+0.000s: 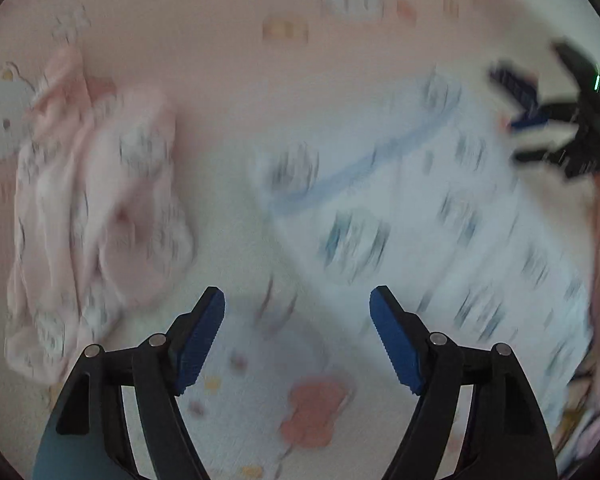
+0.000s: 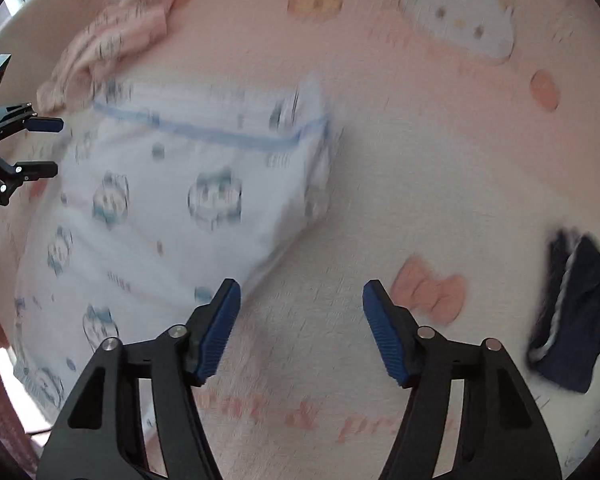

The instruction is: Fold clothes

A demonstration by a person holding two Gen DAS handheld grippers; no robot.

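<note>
left gripper (image 1: 298, 320) wide, empty | right gripper (image 2: 302, 316) wide, empty | pink printed bedsheet (image 2: 380, 128) bare right of centre | garments: one white printed folded cloth (image 2: 188, 184), one pink crumpled (image 1: 96, 208), one dark navy (image 2: 572, 312) at right edge

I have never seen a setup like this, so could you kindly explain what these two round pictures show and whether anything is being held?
There is no robot here: a person carries a two-finger gripper in each hand, and a wide-angle camera on each looks forward along its black fingers with blue pads. One picture comes from the left gripper, the other from the right gripper; each camera also glimpses the other tool at its picture's edge. Both are blurred by motion.

Below lies a pink bedspread printed with cartoon cats and bows. On it rest a white garment with blue trim and small cat prints, lying fairly flat, a crumpled pale pink garment, and a small dark navy piece of clothing.

Both grippers are open, with nothing between their pads, so nothing is held.
</note>
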